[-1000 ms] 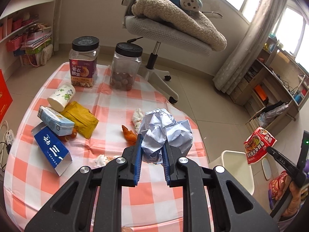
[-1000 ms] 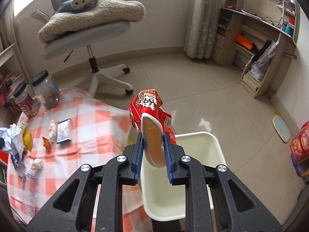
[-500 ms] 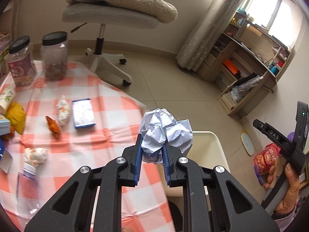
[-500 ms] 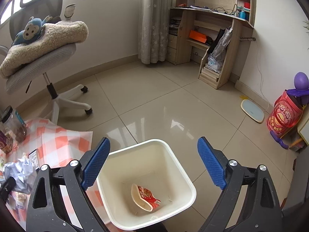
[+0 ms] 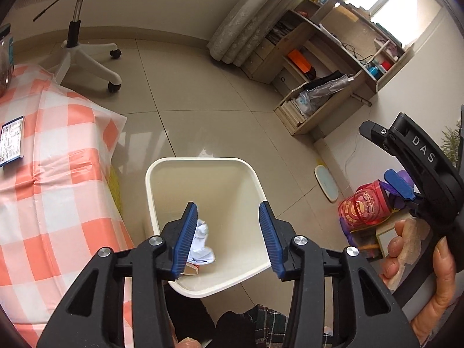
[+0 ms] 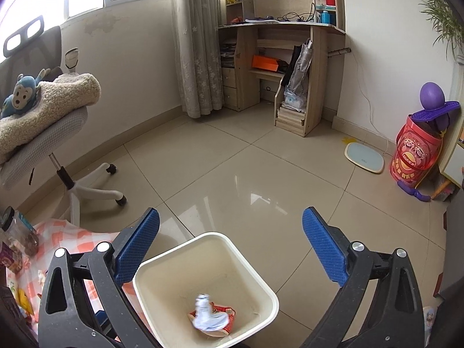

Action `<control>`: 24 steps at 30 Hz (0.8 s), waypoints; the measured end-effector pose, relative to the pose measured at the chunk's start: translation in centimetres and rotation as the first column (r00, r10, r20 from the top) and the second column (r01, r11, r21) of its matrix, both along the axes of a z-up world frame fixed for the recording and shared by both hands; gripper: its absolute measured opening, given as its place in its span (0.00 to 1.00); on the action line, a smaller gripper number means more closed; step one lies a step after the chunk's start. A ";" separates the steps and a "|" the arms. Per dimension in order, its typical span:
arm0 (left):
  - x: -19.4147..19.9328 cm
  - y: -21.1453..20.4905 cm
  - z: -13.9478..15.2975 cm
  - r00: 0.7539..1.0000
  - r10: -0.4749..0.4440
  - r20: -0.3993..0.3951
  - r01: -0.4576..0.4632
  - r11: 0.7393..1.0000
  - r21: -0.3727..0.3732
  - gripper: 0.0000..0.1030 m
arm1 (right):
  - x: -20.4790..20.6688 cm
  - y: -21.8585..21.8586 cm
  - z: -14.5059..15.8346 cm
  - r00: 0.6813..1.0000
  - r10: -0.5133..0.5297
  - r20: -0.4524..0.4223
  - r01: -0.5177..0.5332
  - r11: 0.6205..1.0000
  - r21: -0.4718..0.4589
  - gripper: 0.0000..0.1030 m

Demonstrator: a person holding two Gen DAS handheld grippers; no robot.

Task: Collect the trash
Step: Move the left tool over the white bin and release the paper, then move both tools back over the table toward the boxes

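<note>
Inspector A: Since the earlier frame, both hands have swung from the checked tablecloth [image 5: 52,203] over to the cream bin [image 5: 203,287]. Left gripper [image 5: 229,232] jaws have just been opening; nothing sits between the blue pads.

Inspector B: Location of the crumpled paper ball [image 6: 207,317]?

Inspector A: Inside the bin, on the bottom, lying on the red snack wrapper [image 6: 224,313]. In the left wrist view it shows just past the left pad.

Inspector B: Right gripper [image 6: 230,245]?

Inspector A: Jaws have just been opening and stand spread wide, empty, above the bin's far rim. Its handle is gripped by a hand [image 5: 417,261].

Inspector B: Remaining items?

Inspector A: One blue packet [image 5: 11,140] lies flat on the tablecloth.
</note>
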State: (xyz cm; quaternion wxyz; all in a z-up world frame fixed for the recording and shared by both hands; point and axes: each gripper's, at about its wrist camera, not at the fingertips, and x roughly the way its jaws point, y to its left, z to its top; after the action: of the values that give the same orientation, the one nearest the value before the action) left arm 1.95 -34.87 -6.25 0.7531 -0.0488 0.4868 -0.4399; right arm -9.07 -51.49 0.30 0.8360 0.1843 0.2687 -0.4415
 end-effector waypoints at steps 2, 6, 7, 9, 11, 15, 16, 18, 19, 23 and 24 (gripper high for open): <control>0.2 0.8 0.6 0.999 0.021 0.041 -0.022 1.000 0.014 0.45 | 0.2 0.4 0.1 1.000 0.005 -0.004 -0.005 1.000 -0.015 0.93; 0.8 3.0 2.1 0.981 0.086 0.171 -0.096 0.994 0.052 0.46 | 0.7 1.8 0.3 1.000 0.027 0.007 -0.026 0.999 -0.040 0.93; 1.0 3.7 2.4 0.973 0.103 0.206 -0.118 0.991 0.059 0.48 | 0.9 2.2 0.4 0.999 0.034 0.011 -0.033 0.998 -0.047 0.93; 1.5 5.0 3.1 0.952 0.136 0.275 -0.161 0.984 0.070 0.50 | 1.4 3.3 0.4 0.999 0.051 0.016 -0.050 0.997 -0.065 0.93; 1.8 6.1 3.7 0.926 0.161 0.342 -0.199 0.977 0.080 0.53 | 2.0 4.6 0.6 0.997 0.072 0.019 -0.070 0.994 -0.089 0.93; 2.8 8.7 4.5 0.876 0.213 0.432 -0.275 0.958 0.085 0.57 | 3.5 7.4 0.6 0.991 0.133 0.004 -0.131 0.982 -0.134 0.93; 3.1 9.3 4.6 0.862 0.228 0.452 -0.297 0.951 0.087 0.59 | 3.9 8.1 0.5 0.989 0.147 -0.004 -0.146 0.979 -0.142 0.93; 3.6 10.4 4.9 0.840 0.249 0.482 -0.329 0.940 0.087 0.61 | 4.8 9.4 0.2 0.984 0.176 -0.019 -0.177 0.972 -0.153 0.93; 3.8 11.0 4.9 0.830 0.259 0.494 -0.345 0.934 0.091 0.64 | 5.3 10.0 0.1 0.981 0.192 -0.028 -0.194 0.968 -0.157 0.93; 4.5 13.6 4.3 0.791 0.319 0.522 -0.421 0.903 0.085 0.65 | 7.2 12.5 -0.4 0.967 0.247 -0.065 -0.255 0.952 -0.172 0.93; 4.8 14.0 4.2 0.785 0.326 0.526 -0.436 0.895 0.095 0.65 | 7.6 13.0 -0.5 0.963 0.258 -0.071 -0.267 0.948 -0.172 0.93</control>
State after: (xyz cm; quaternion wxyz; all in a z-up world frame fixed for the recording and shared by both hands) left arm 6.78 -20.86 -2.02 0.9266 0.0486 0.3003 -0.2210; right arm -1.48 -38.47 -0.24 0.8939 0.0601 0.2695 -0.3530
